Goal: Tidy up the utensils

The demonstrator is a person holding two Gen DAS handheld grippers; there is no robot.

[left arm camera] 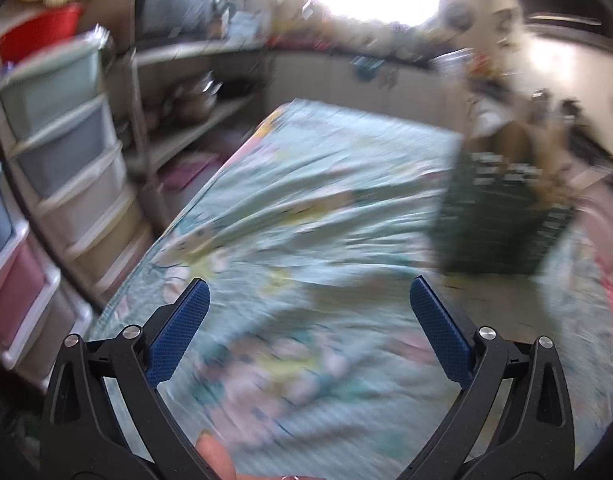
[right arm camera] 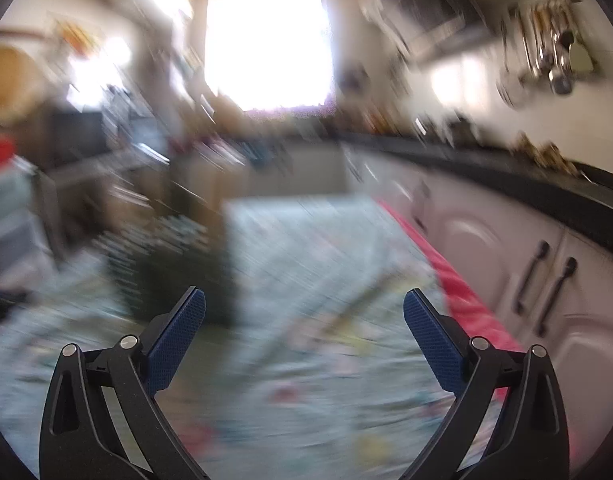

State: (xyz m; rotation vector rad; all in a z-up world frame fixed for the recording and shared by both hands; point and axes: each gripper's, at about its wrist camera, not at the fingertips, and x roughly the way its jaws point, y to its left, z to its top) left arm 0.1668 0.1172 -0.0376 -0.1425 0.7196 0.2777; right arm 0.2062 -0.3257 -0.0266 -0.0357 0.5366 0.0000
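left hand-held gripper (left arm camera: 309,294): black frame, blue textured pads, fingers spread wide, nothing between them; hovers above the cloth.

right hand-held gripper (right arm camera: 304,306): same build, fingers spread wide, carrying nothing.

tabletop (left arm camera: 306,184): covered with a pale green floral cloth, creased; a pink-red edge shows on the cabinet side in the right wrist view.

dark green slotted plastic basket (left arm camera: 502,216): stands on the tabletop, ahead and to the right of the left hand-held gripper; ahead and to the left of the right one (right arm camera: 174,256). contents blurred; something brownish rises above the rim, and whether utensils are inside cannot be told.

utensils: none plainly visible on the cloth; both views are smeared by motion.

handling, judged: the basket looks light and fairly stiff, with thin walls that may flex; best taken at the top rim. any metal cutlery would be stiff, slim and slippery; best pinched across the handle, mid-length.

stack of pastel plastic drawers (left arm camera: 62,128): left of the tabletop.

hanging metal ladles and spoons (right arm camera: 546,56): on the wall rail, well apart from the tabletop.
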